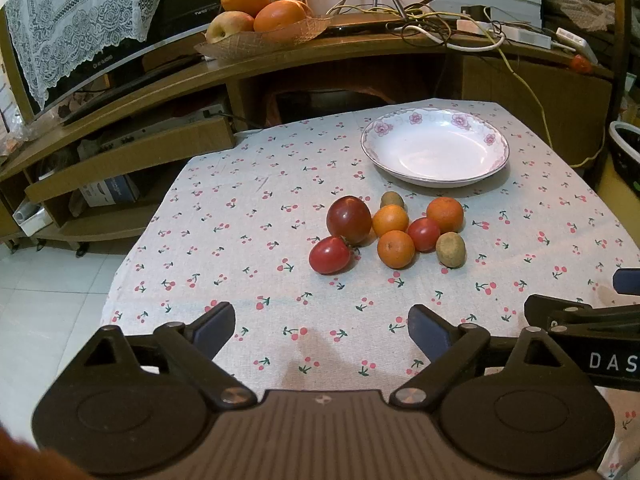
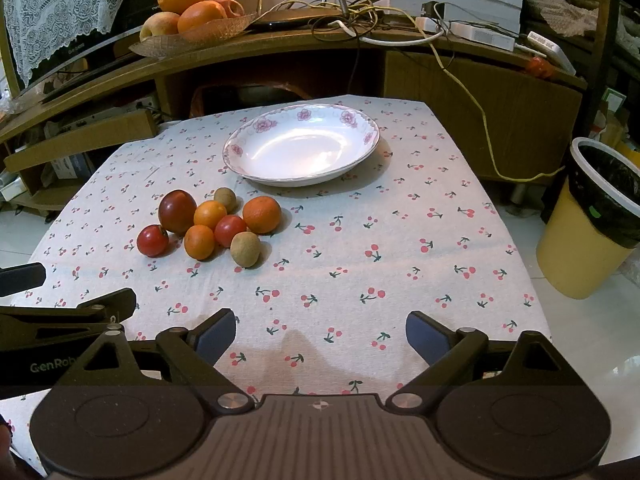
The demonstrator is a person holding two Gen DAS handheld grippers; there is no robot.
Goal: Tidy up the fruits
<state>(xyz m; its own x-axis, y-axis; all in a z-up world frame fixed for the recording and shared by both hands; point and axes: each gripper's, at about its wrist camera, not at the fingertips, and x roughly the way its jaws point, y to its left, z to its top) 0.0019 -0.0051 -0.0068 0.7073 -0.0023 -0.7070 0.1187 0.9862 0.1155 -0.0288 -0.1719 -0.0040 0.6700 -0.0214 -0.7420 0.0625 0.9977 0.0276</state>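
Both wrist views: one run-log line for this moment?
left gripper: open, empty | right gripper: open, empty | fruit cluster: on tablecloth, untouched | plate: empty

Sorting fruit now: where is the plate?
In both views, the empty plate sits on the tablecloth at the table's far end, just beyond the fruit cluster.

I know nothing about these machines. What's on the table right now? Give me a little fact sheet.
Surface: cherry-print tablecloth
Dish: white floral-rimmed ceramic plate, nothing in it
Fruit pile: eight pieces beside the plate, touching in a cluster
Red: large dark red tomato and two smaller ones
Orange: three, including round orange tangerine
Brown: two, including small brown kiwi
Left claw: open, holding nothing
Right claw: open, holding nothing
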